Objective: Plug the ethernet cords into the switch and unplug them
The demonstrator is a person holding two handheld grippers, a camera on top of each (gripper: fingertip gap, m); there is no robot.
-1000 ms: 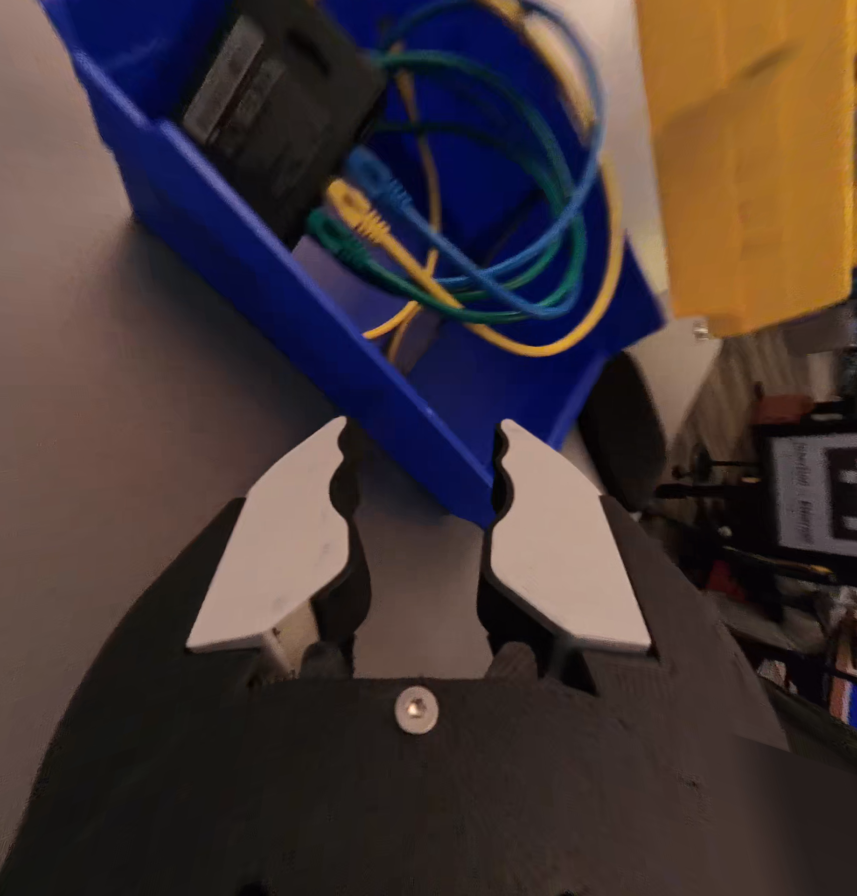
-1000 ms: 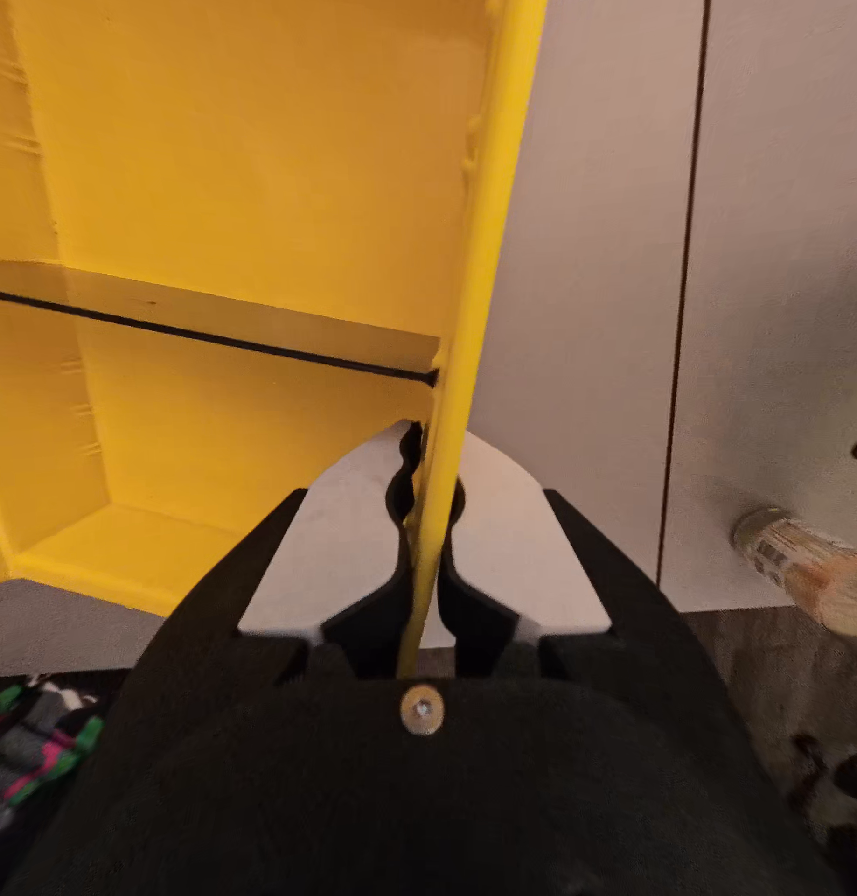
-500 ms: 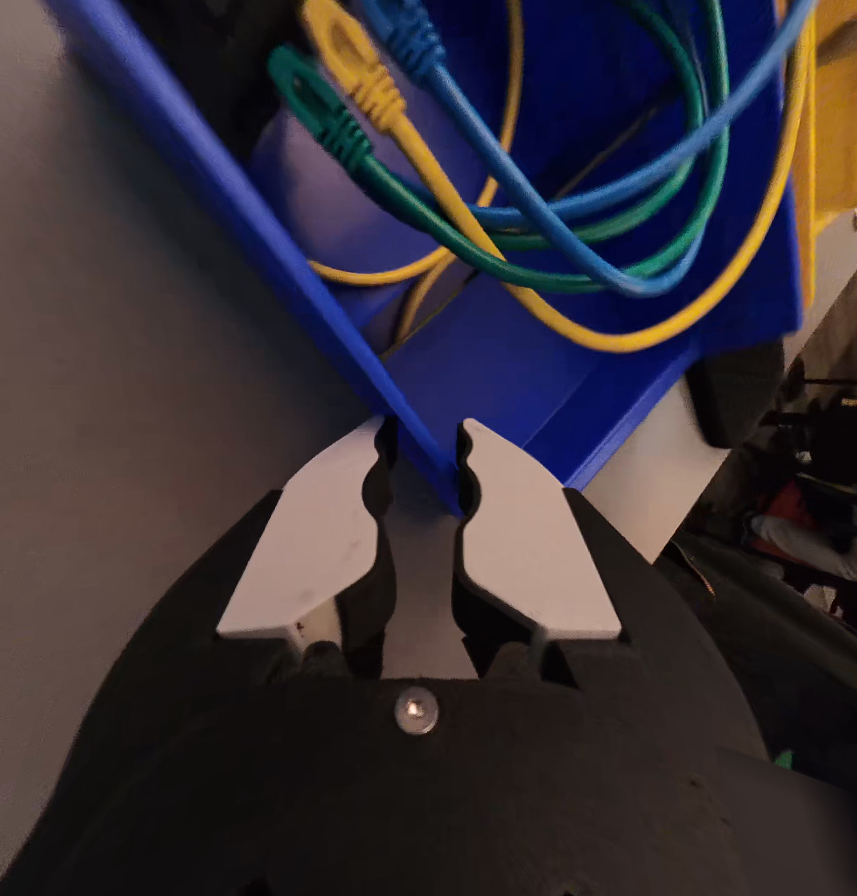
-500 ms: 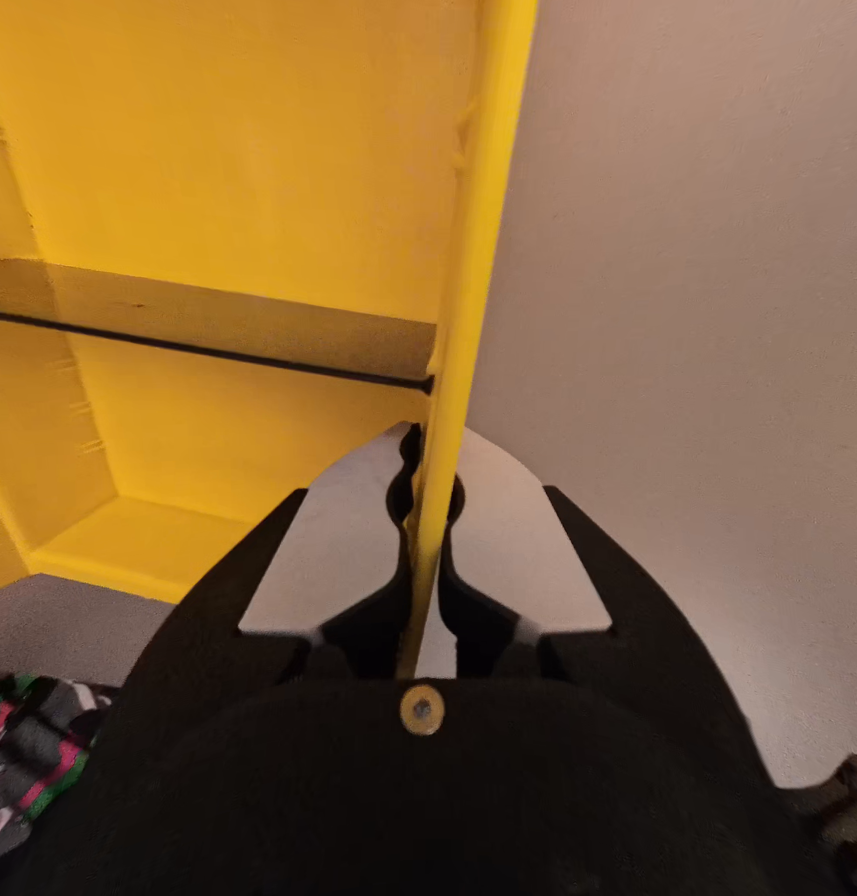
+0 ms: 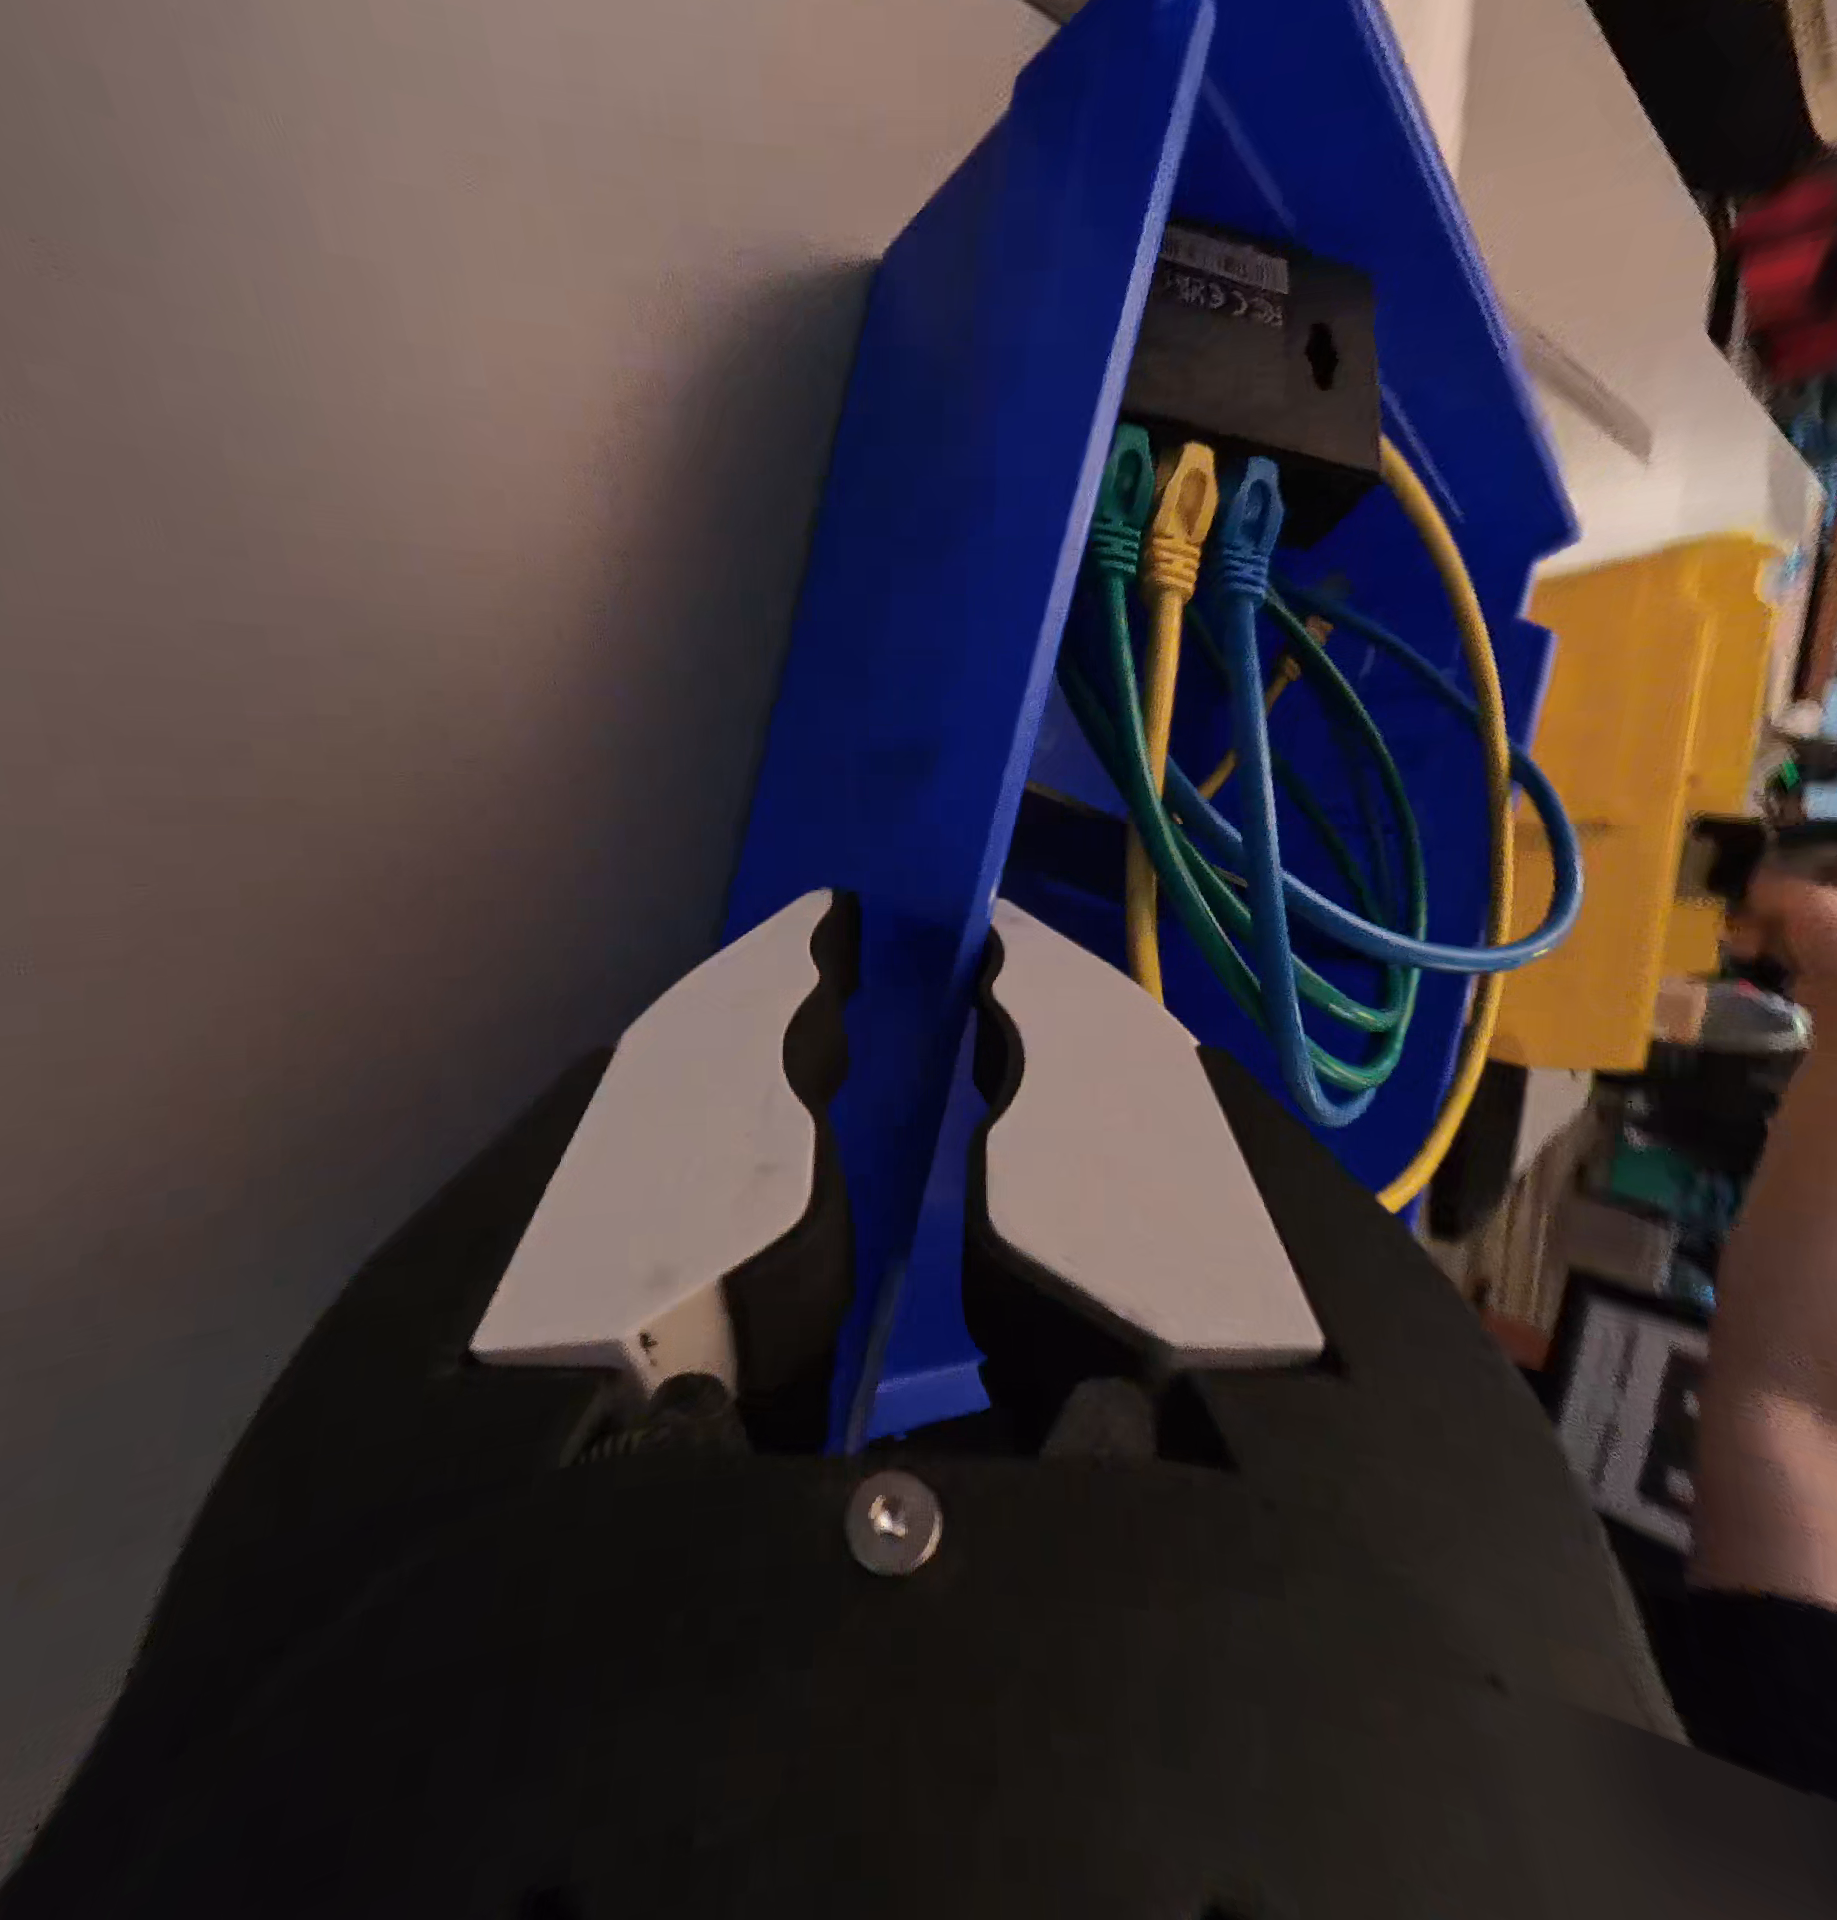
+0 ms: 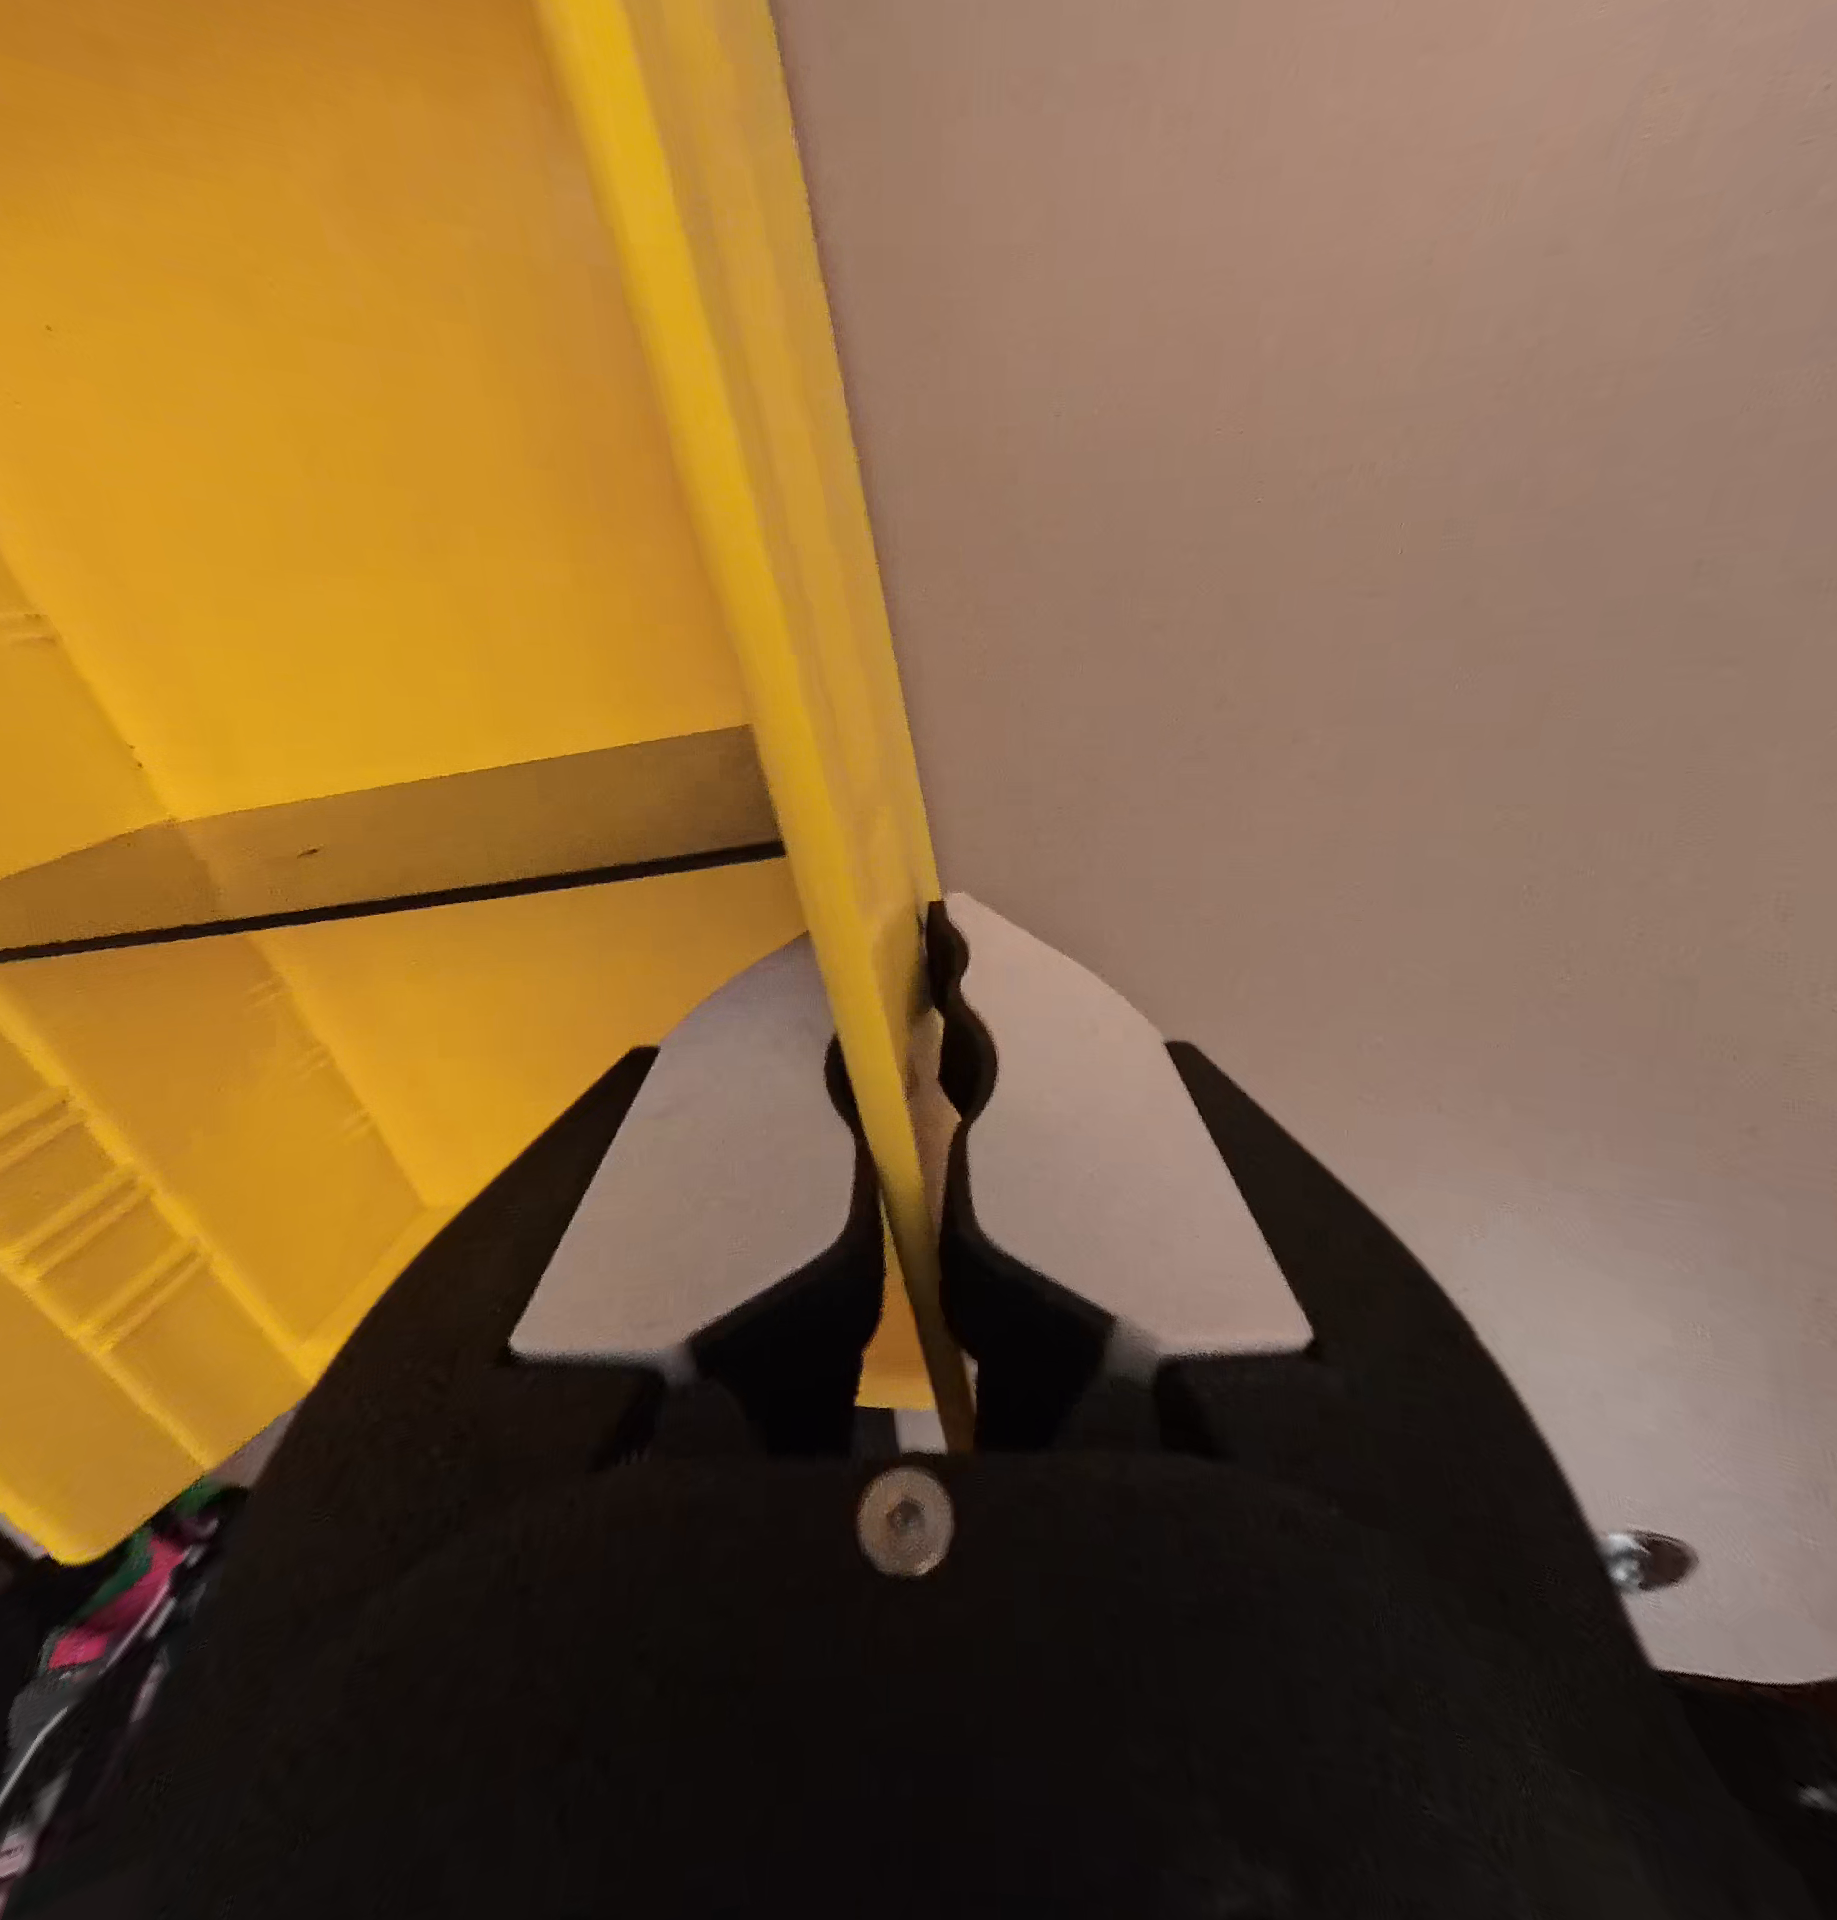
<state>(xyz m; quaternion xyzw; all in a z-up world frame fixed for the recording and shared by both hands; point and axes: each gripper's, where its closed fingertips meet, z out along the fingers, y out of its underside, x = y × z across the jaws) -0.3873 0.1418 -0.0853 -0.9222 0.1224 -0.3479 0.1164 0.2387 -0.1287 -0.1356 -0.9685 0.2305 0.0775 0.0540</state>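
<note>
Your left tool (image 5: 909, 1049) is clamped on the blue bin's (image 5: 924, 665) wall; your right tool (image 6: 893, 1049) is pinched on the yellow bin's (image 6: 374, 416) wall. The switch (image 5: 1257, 353), three cords (image 5: 1257, 831) plugged in, rides inside the blue bin: carry it level and set it down gently on the tabletop (image 5: 322, 520).

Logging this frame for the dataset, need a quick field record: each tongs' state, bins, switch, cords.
left tongs: shut on the blue bin's wall
blue bin: tilted, gripped at its side wall
switch: black, inside the blue bin
cords: green cord, yellow cord and blue cord all plugged into the switch, side by side, looping in the bin
right tongs: shut on the yellow bin's wall
yellow bin: appears empty, one divider across it
person's hand: blurred, at right edge of left wrist view
</note>
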